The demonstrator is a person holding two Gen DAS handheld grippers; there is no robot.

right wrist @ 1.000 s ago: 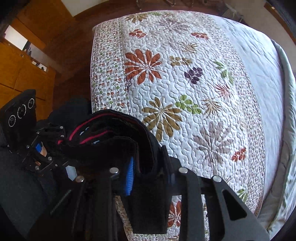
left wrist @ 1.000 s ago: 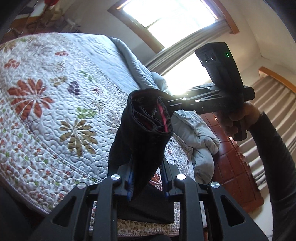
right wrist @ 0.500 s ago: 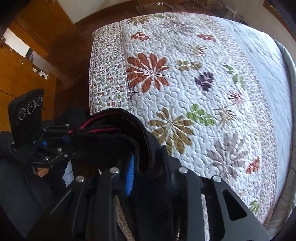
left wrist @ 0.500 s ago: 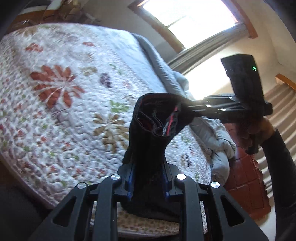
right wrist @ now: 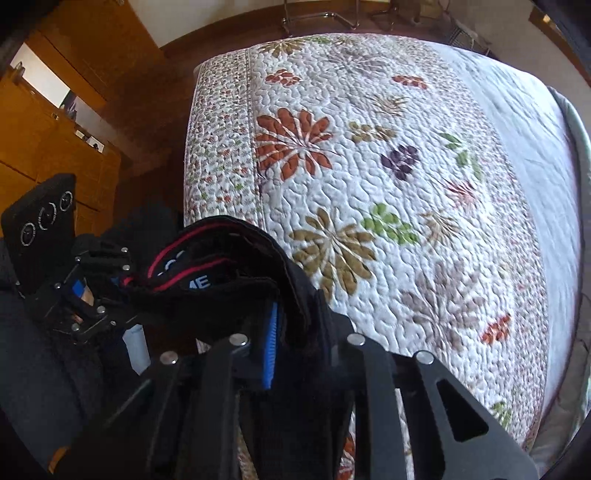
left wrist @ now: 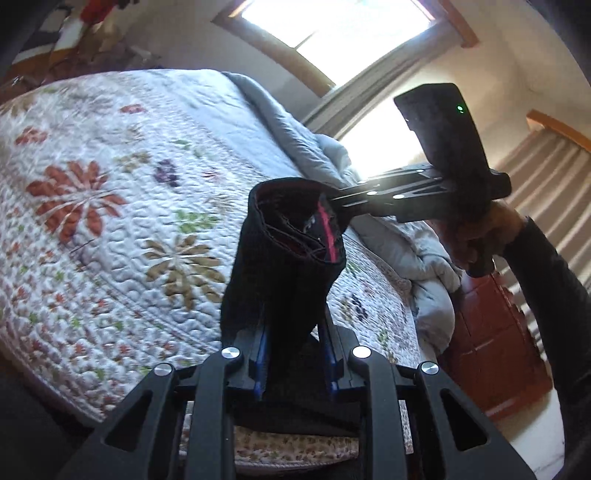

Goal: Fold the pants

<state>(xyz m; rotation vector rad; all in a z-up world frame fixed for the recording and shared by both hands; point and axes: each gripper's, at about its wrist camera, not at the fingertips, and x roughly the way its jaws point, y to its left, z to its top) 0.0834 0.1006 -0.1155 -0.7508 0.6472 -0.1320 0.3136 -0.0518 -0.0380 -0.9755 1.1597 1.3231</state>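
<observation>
The quilted bedspread (right wrist: 406,184) lies flat and largely bare. Its left edge drops to a wooden floor (right wrist: 147,122) beside wooden cabinets (right wrist: 55,140); in the left wrist view, a bunched grey duvet (left wrist: 413,251) lines its far side below a bright window (left wrist: 332,26).

The pants (left wrist: 288,266), black with a red-striped waistband, hang in the air over the near edge of the bed, stretched between both tools.

The left gripper (left wrist: 295,350) is clamped on the dark fabric, which rises out of its blue-padded fingers (left wrist: 260,350). The right gripper (right wrist: 295,332) points steeply down at the bed; its jaws are closing, with the waistband bunched between them.

Only the left wrist view shows the right hand (left wrist: 484,236) and dark sleeve (left wrist: 546,295) holding the other tool level at the waistband's far end. Only the right wrist view shows white lettering inside the waistband and the left tool's camera housing (right wrist: 40,218).
</observation>
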